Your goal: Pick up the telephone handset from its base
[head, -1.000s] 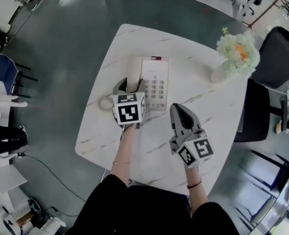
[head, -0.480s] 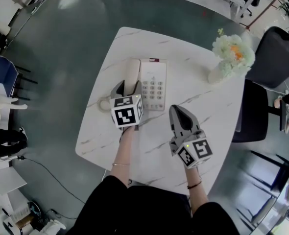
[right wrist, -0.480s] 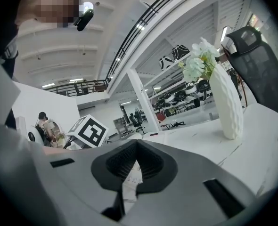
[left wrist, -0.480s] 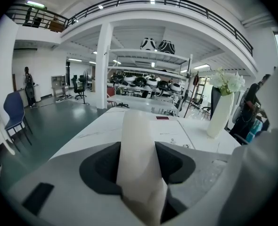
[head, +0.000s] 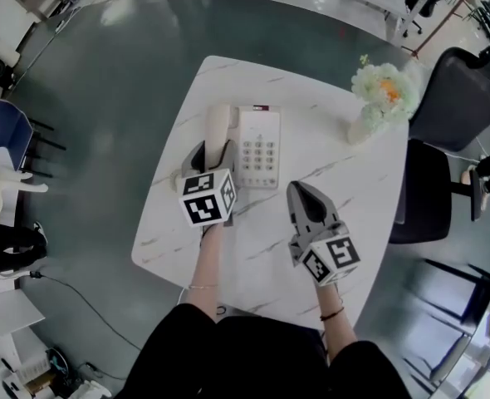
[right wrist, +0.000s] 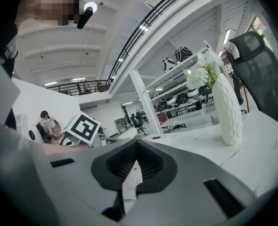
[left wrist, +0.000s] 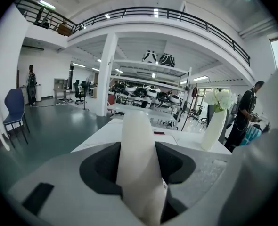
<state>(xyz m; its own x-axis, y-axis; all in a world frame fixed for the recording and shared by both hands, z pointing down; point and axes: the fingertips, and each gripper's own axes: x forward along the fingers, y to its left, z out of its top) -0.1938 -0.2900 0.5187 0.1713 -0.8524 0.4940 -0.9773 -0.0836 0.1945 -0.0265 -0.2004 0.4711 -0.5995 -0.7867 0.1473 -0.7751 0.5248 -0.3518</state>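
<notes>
The cream telephone handset (head: 218, 125) is clamped in my left gripper (head: 213, 151), just left of the white keypad base (head: 259, 148) on the marble table (head: 328, 223). In the left gripper view the handset (left wrist: 138, 159) runs straight away between the two jaws, whose pads press on its sides, and its far end stands above the tabletop. My right gripper (head: 300, 193) hovers over the table to the right of the phone. Its jaws are shut with nothing between them (right wrist: 135, 147).
A white vase of flowers (head: 379, 96) stands at the table's far right corner; it also shows as the vase (right wrist: 226, 112) in the right gripper view. A black office chair (head: 457, 98) sits beyond the right edge. Grey floor surrounds the table.
My left gripper has risen and drifted slightly left with the handset, which has come up off the base's cradle. The right gripper has stayed where it was.
</notes>
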